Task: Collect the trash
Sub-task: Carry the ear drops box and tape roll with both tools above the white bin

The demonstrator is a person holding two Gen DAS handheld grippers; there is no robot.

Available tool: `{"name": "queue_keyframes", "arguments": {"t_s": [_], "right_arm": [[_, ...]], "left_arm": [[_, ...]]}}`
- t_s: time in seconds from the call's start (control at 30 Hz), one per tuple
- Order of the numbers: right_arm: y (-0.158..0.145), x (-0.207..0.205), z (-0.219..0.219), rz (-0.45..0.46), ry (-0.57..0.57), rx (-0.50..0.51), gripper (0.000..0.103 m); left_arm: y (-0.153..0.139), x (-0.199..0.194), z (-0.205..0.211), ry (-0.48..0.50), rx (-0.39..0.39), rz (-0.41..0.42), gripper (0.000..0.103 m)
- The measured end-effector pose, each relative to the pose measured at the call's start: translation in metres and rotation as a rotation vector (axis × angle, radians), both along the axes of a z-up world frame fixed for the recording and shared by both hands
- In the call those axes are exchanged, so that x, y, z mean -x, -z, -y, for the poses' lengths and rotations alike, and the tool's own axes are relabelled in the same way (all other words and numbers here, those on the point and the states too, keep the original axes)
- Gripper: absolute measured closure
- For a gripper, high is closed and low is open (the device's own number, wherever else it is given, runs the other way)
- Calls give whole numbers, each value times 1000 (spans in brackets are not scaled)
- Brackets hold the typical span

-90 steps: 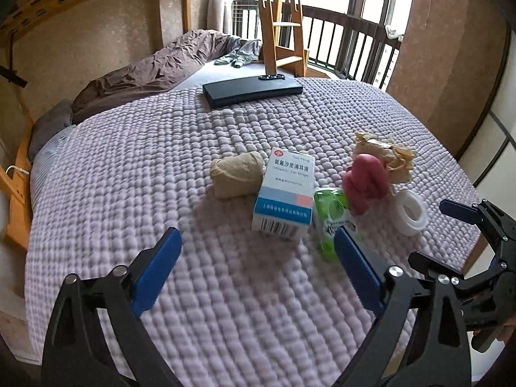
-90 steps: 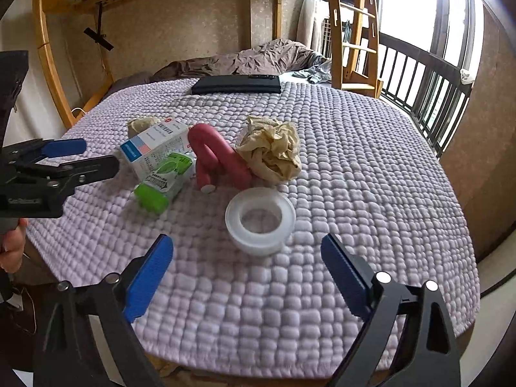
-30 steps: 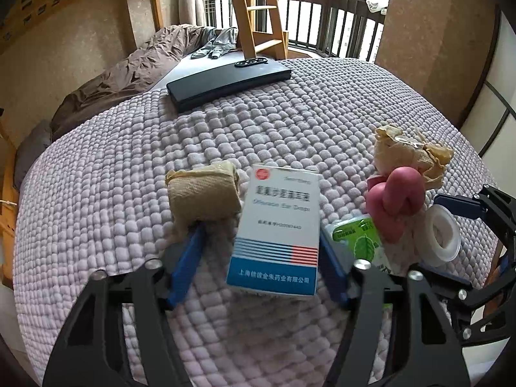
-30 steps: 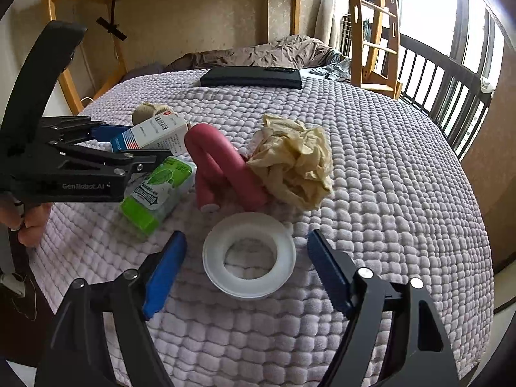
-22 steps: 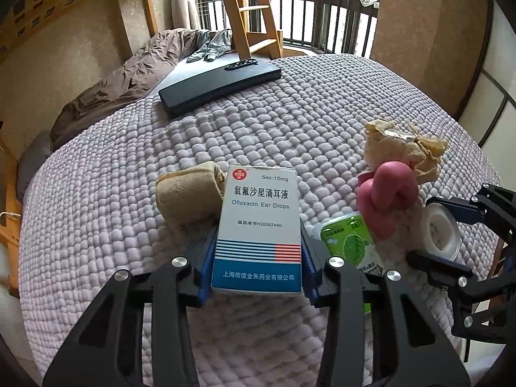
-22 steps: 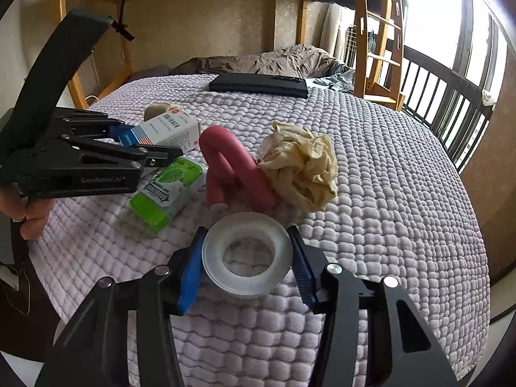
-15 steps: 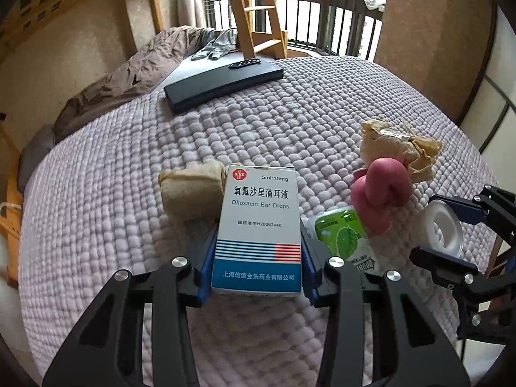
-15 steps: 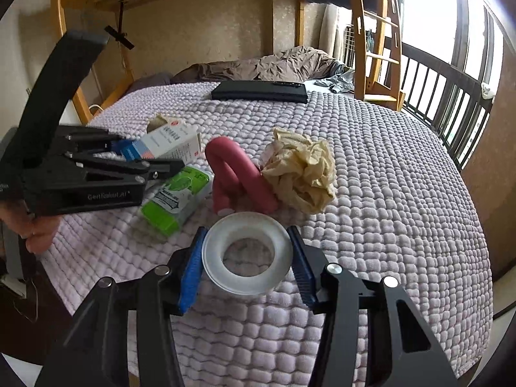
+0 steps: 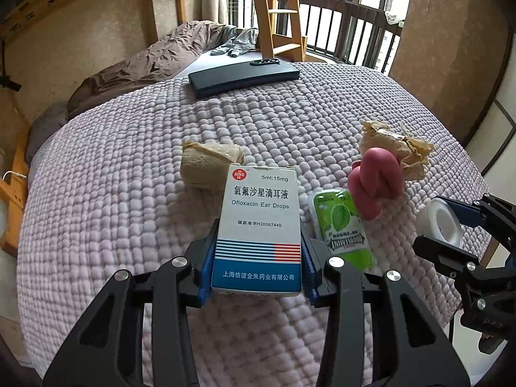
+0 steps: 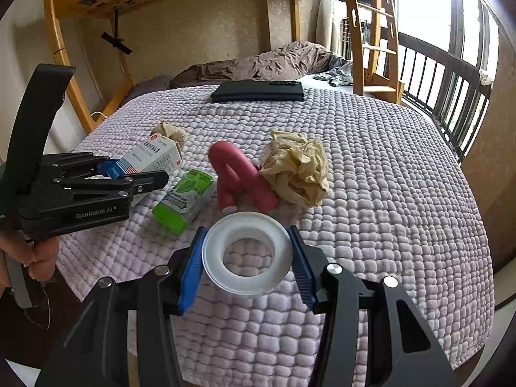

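Observation:
My left gripper is shut on a white and blue ear drops box and holds it above the purple bedspread. The box also shows in the right wrist view. My right gripper is shut on a white tape roll, lifted off the bed; the roll also shows in the left wrist view. On the bed lie a green gum container, a pink rolled object, a crumpled beige paper and a beige bandage roll.
A black flat case with a remote on it lies at the far side of the bed. A brown duvet is bunched behind it. A wooden ladder and a balcony railing stand beyond.
Both grippers closed from open, the left on the box, the right on the tape roll. Both have since lifted their objects up from the bedspread and pulled back slightly.

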State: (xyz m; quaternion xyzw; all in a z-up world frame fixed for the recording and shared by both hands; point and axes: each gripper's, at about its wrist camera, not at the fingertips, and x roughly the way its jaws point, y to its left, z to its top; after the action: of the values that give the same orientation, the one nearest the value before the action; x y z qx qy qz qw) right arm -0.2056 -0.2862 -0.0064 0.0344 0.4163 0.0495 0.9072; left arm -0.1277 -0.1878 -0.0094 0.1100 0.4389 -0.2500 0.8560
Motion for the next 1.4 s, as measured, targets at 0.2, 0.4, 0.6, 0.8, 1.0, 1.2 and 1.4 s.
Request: {"name": "queue_keyframes", "arguments": {"t_s": [0.2, 0.4, 0.6, 0.8, 1.0, 1.2, 1.4], "right_arm": [[-4, 8, -4, 1, -12, -2, 54], [-9, 15, -5, 3, -12, -21, 54], [-14, 24, -9, 6, -23, -24, 54], [-19, 34, -14, 8, -34, -23, 54], [-22, 44, -19, 9, -40, -29, 54], [-24, 56, -25, 7, -52, -30, 54], [-26, 69, -30, 4, -61, -31, 54]], "left_arm": [[-3, 12, -4, -10, 7, 5, 59], [-8, 25, -10, -11, 18, 4, 59], [-11, 37, -15, -15, 25, 0, 59], [-11, 48, -22, -25, 30, -11, 59], [-13, 61, -29, -35, 30, -16, 59], [-15, 74, -40, -49, 31, -20, 59], [-16, 86, -46, -53, 28, -27, 59]]}}
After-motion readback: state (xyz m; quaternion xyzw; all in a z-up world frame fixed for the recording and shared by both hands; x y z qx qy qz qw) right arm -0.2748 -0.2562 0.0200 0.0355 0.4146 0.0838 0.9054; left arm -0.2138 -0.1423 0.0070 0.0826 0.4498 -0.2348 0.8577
